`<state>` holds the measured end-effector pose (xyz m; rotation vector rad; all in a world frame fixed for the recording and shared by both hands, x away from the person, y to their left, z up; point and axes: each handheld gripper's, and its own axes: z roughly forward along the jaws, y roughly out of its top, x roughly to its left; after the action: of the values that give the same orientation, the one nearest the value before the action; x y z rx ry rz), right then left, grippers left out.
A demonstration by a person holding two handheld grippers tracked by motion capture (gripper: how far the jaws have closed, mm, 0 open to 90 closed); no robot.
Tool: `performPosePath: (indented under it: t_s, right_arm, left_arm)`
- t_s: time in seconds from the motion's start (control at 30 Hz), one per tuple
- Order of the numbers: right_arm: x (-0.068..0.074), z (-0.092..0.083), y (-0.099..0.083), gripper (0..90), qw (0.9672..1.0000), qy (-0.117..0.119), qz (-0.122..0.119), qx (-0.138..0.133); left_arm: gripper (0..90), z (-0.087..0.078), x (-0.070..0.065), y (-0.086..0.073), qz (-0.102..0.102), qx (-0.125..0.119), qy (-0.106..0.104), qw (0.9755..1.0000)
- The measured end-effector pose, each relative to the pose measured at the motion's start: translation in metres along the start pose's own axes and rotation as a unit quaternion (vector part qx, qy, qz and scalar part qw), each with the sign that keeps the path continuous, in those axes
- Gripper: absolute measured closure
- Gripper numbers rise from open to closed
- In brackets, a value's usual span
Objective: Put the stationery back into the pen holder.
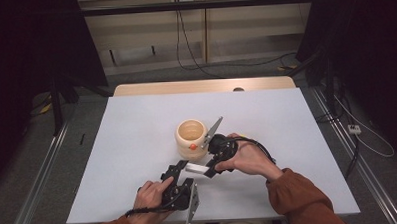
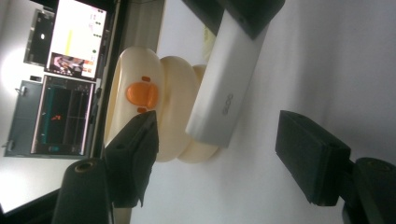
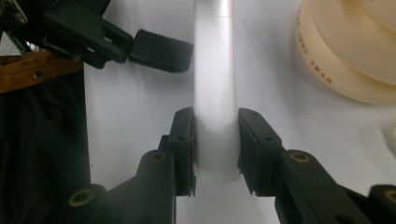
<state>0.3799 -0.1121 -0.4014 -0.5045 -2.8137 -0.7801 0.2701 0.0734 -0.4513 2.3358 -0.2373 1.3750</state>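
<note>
High view, scene: a white desk (image 1: 137, 144) carries a cream ring-stacked plastic holder with an orange duck bill (image 1: 191, 138) at its centre.
Thing in hand: a slim white plastic tube with grey lettering (image 1: 196, 168) lies level at 6 o'clock of the holder, just above the desk.
Right tongs (image 3: 215, 140): clamped on one end of the tube, pads pressing both sides.
Left tongs (image 2: 219, 161): open, jaws standing either side of the tube's free end, not touching it.
Doing it well: I judge this a handover; centre the free end between the left jaws, close squarely, and release the right only once the left has a firm hold.
Count: one tube, one holder, two tongs.
</note>
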Motion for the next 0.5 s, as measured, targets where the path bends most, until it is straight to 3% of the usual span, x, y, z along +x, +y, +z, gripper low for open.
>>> performPosePath:
  t_s: [0.1,0.17,0.33,0.5]
  right_arm:
    - [0.002,0.003,0.005,67.9,1.0,0.006,-0.006,-0.001]
    - [0.003,0.005,0.008,68.0,0.9999,0.008,-0.013,0.003]
    - [0.005,0.007,0.013,67.9,0.9999,0.009,-0.003,0.007]
    - [0.006,0.009,0.013,67.9,0.9999,0.012,-0.003,0.004]
  left_arm:
    - [35.0,-0.001,-0.004,0.002,0.023,0.0,0.009,0.9997]
    - [37.4,0.0,-0.006,0.003,0.028,0.0,0.009,0.9996]
    - [47.8,0.003,-0.007,0.004,0.044,0.004,0.013,0.999]
    - [56.7,0.004,-0.011,0.008,0.076,0.007,0.013,0.997]
